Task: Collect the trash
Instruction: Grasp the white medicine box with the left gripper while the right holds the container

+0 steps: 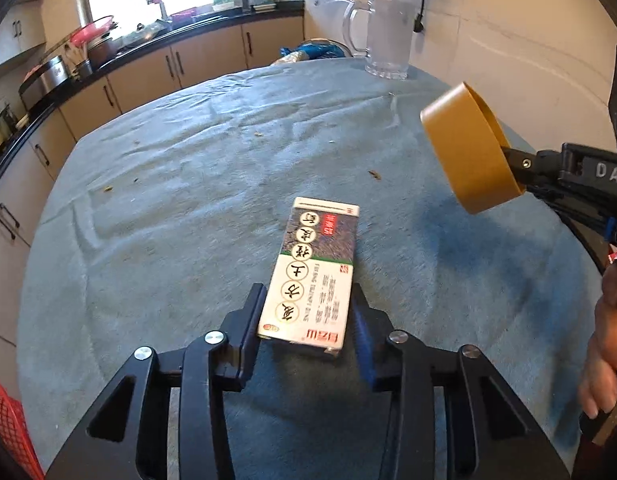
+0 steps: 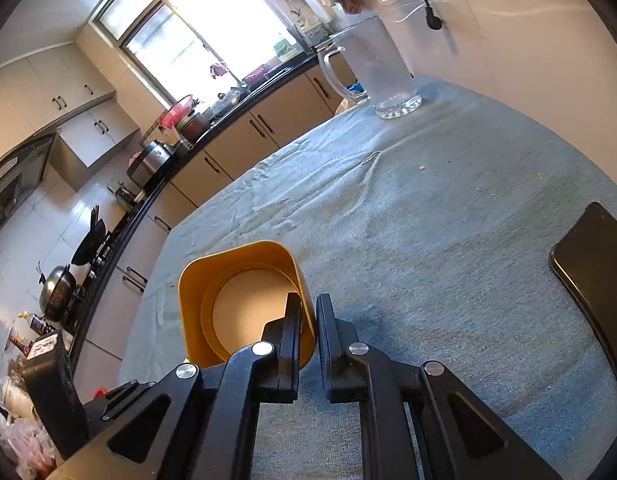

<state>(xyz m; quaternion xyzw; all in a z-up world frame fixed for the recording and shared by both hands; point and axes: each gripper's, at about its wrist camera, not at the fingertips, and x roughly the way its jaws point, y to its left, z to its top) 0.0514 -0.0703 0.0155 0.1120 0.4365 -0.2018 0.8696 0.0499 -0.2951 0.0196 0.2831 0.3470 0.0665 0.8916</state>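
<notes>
Two grippers: my left gripper jaws sit narrow around the carton, low centre; my right gripper pinches the yellow bin wall. A shallow end-grip may let the carton tip out. Glass mug upper right, clear of my path

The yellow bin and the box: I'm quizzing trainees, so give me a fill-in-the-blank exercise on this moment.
1. The right gripper pinches the wall of the yellow ____.
2. The printed box lies between the ____ gripper's fingers.
3. The glass mug stands on the ____ cloth.
Missing words: bin; left; blue
</notes>
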